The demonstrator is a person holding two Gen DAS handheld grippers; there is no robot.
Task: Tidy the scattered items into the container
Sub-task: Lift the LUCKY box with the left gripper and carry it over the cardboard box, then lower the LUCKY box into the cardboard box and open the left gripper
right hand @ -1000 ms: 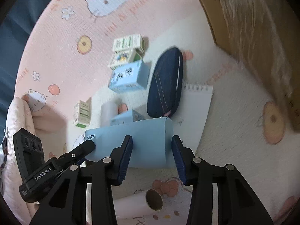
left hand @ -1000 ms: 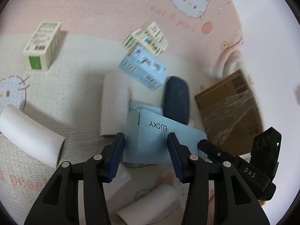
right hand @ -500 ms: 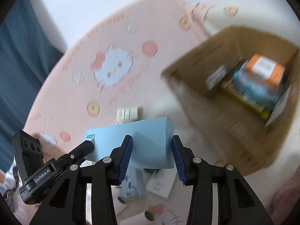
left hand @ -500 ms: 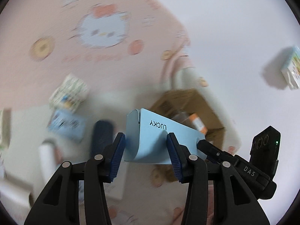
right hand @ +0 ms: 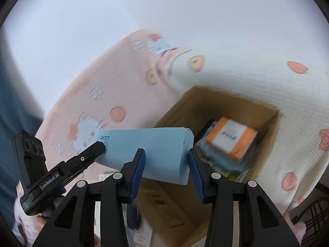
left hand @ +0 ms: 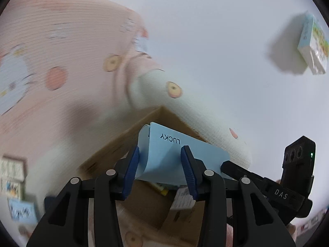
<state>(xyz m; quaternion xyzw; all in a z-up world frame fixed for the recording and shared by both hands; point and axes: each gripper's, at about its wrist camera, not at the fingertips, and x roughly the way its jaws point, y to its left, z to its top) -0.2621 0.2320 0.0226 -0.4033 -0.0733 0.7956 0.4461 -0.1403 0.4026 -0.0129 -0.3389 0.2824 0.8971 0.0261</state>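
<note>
Both tools point downward over the open cardboard box point(right hand: 265, 111), which sits on a pink and white cartoon mat point(right hand: 98, 86). The left tool point(left hand: 160, 164) has the "LUCKY" end of a curled light-blue sheet point(left hand: 170, 156) between its pads, its jaws closing. The right tool point(right hand: 166, 164) grips the sheet's other end at a middling gap. The sheet hangs above the box, where an orange-topped carton point(right hand: 232, 140) lies inside.

A pink-and-cream cartoon mat point(right hand: 107, 86) covers the floor; on it, an open cardboard box point(right hand: 265, 135) sits just beyond the right tongs point(right hand: 166, 165).
</note>
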